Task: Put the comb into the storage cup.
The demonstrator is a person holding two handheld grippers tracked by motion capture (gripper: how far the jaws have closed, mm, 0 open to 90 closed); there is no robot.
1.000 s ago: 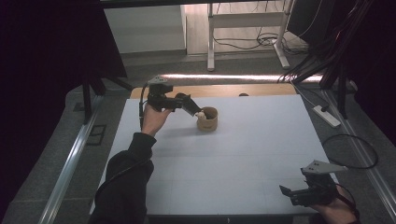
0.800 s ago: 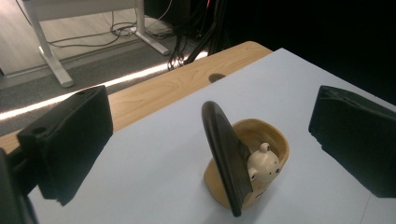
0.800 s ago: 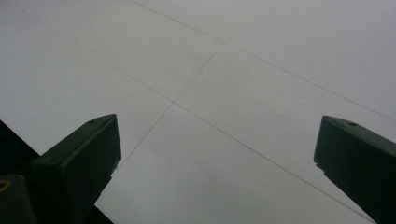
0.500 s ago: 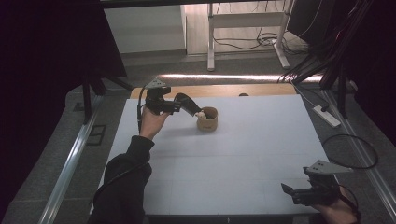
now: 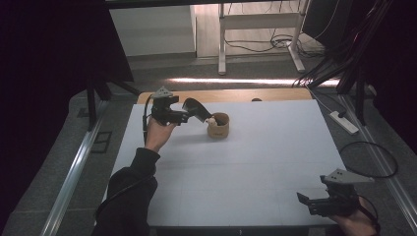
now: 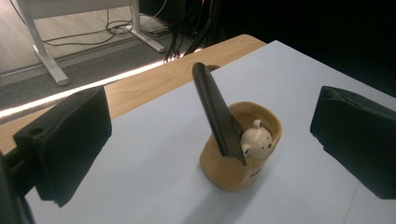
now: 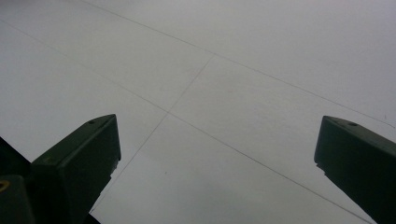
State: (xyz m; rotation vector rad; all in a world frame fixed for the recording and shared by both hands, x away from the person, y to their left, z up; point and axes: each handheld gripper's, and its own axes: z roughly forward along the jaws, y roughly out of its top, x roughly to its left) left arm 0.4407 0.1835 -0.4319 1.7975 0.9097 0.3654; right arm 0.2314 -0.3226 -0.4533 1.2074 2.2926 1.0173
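Tan cup (image 6: 240, 156) upright on the worktop's (image 5: 255, 162) far left, black shoehorn (image 6: 217, 112) leaning up-left out of it beside a small bear figure (image 6: 255, 137). Left gripper (image 6: 210, 154) gaping wide, nothing held; right gripper (image 5: 307, 201) likewise, near corner.

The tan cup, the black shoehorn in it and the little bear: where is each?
tan cup (image 6: 233, 170), left gripper view, front wall.
black shoehorn (image 6: 212, 100), left gripper view, mid blade.
little bear (image 6: 256, 139), left gripper view, its head.

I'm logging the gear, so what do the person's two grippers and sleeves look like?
Both the left gripper and right gripper are black, two-jawed, each topped by a grey three-cornered plate, with a black cable trailing off. The left forearm wears a dark sleeve.
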